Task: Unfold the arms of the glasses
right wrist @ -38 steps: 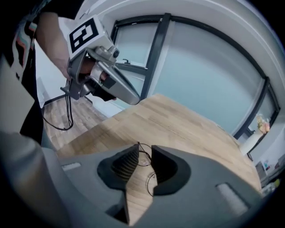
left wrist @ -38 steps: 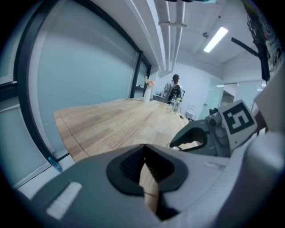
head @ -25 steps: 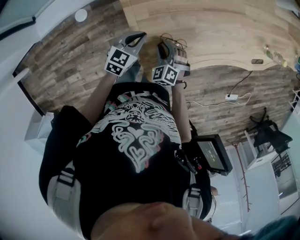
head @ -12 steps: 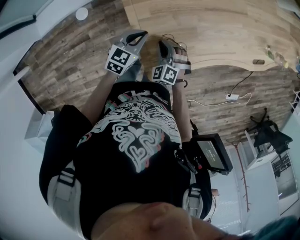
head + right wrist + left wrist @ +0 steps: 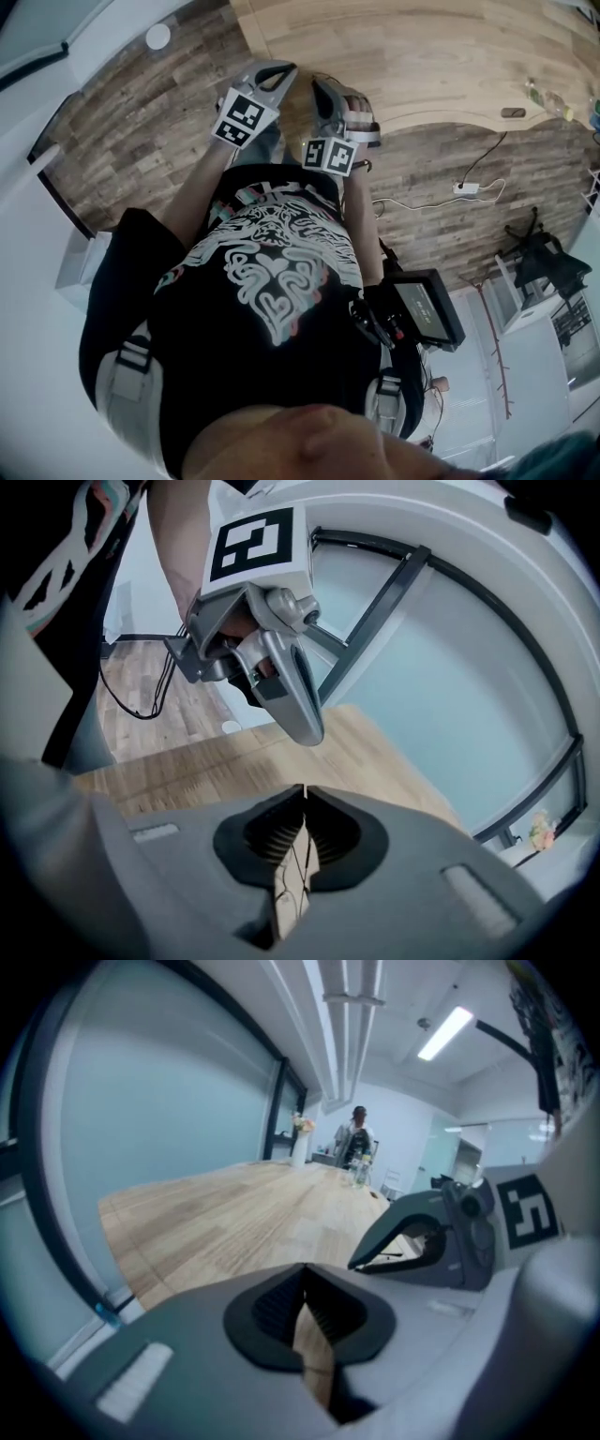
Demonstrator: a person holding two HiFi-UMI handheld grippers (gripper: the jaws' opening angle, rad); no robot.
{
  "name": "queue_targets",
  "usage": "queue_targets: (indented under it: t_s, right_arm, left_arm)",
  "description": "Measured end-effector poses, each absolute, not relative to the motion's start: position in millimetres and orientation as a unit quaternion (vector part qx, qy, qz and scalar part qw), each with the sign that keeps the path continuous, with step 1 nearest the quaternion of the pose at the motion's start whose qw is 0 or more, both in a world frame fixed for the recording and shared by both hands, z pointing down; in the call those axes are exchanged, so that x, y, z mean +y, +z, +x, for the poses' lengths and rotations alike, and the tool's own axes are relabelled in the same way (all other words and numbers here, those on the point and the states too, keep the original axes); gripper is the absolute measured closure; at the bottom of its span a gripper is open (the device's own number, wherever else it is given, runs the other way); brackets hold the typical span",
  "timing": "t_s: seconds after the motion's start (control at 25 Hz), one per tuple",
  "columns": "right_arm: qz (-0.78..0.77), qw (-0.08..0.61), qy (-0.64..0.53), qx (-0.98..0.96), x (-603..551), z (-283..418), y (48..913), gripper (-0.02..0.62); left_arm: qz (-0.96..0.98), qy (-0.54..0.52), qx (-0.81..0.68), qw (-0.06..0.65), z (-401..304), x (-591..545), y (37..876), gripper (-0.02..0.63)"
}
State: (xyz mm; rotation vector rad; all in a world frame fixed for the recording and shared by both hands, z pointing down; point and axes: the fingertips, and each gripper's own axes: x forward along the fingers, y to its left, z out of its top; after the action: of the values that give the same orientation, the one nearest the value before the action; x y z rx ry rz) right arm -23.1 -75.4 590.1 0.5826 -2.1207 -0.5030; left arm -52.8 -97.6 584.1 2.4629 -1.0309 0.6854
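Observation:
Both grippers hang close together over the near corner of the wooden table (image 5: pixel 422 56). My right gripper (image 5: pixel 323 94) (image 5: pixel 305 794) has its jaws closing, the tips nearly touching. Thin dark wire of the glasses (image 5: pixel 292 878) shows in the slit between its pads, held there. The rest of the glasses is hidden behind the gripper. My left gripper (image 5: pixel 272 75) (image 5: pixel 305 1274) is shut with only bare table showing through its gap. In the right gripper view the left gripper (image 5: pixel 291 696) hangs just ahead, and in the left gripper view the right gripper (image 5: pixel 441 1241) sits close at the right.
A power strip (image 5: pixel 461 187) with its cable lies on the plank floor. A black chair (image 5: pixel 539 262) stands at the right. A screen device (image 5: pixel 427 309) hangs at the person's hip. Far down the table stand bottles (image 5: pixel 361 1176) and a person (image 5: pixel 356 1138).
The right gripper's jaws have closed from wide open and it has risen a little. The wire glasses seen ahead of it earlier are now hidden in the head view. The left gripper stayed put.

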Motion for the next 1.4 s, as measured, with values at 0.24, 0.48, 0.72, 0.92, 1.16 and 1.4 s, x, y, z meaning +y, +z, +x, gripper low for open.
queue_targets:
  t_s: [0.24,0.48,0.72,0.92,1.16,1.4]
  right_arm:
    - [0.255,0.391,-0.163,-0.869,-76,-9,589,0.589]
    - [0.304,0.324,-0.105,-0.89,-84,8,572,0.589]
    - [0.325,0.303,-0.088,-0.891,-90,21,565,0.589]
    - [0.333,0.294,-0.079,-0.892,-90,22,561,0.589]
    - [0.381,0.231,-0.003,-0.895,-100,34,555,0.589]
    - [0.453,0.159,0.08,-0.874,-116,73,550,0.589]
  left_arm:
    - [0.896,0.359,-0.248,0.079,-15,-86,625,0.617]
    - [0.9,0.39,-0.189,0.047,8,-75,641,0.617]
    - [0.9,0.362,-0.234,0.061,10,-91,626,0.617]
    - [0.902,0.382,-0.196,0.031,24,-87,621,0.617]
    - [0.894,0.43,-0.126,0.008,35,-57,647,0.617]
    - [0.898,0.424,-0.115,0.024,34,-48,643,0.617]
